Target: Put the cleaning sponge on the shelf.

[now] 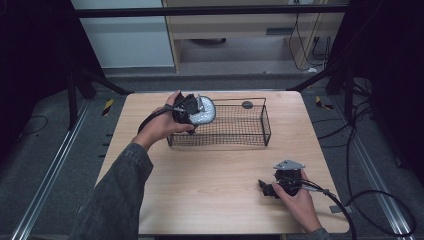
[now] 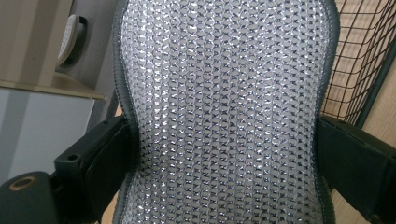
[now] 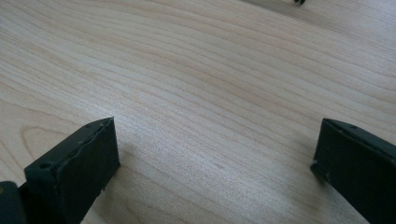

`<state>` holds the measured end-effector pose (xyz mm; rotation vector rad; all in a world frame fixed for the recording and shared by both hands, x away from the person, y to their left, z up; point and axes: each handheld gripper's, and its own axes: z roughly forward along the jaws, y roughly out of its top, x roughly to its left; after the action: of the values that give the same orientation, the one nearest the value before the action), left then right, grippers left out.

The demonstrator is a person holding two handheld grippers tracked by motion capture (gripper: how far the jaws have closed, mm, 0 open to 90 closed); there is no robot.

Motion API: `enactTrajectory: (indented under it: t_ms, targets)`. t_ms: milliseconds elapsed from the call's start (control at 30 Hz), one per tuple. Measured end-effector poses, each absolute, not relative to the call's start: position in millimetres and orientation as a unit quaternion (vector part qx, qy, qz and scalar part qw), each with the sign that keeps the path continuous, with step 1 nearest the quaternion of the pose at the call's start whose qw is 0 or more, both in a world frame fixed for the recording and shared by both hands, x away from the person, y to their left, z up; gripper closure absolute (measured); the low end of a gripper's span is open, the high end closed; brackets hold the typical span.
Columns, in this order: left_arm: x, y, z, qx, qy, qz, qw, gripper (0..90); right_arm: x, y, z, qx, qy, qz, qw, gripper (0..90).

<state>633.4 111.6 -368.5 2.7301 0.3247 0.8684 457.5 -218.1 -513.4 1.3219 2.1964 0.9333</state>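
Right gripper (image 1: 266,188) sits low on the light woodgrain table (image 1: 215,175) at 5 o'clock, jaws spread wide, nothing between them. Left gripper (image 1: 194,114) at 11 o'clock is clamped on a silvery mesh-textured pad (image 2: 224,116) with rounded grey-bound edge, held at the left end of the black wire basket (image 1: 250,135).

A light wooden table (image 1: 220,200) was set on dark grey carpeted floor (image 1: 45,145), flanked by metal floor rails (image 1: 47,180). Beyond it, a pale wooden cabinet (image 1: 240,25) and white panel (image 1: 125,35) were seen; black cables (image 1: 380,200) were trailed rightward.
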Motion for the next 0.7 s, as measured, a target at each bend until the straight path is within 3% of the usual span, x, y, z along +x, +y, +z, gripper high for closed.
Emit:
enactTrajectory:
  t_ms: [700]
  targets:
    - [642.9,101.1,-380.8,0.943,0.101,0.296,0.113,6.3,457.6,-218.1,-513.4,0.474,0.788,0.335,0.205,0.4]
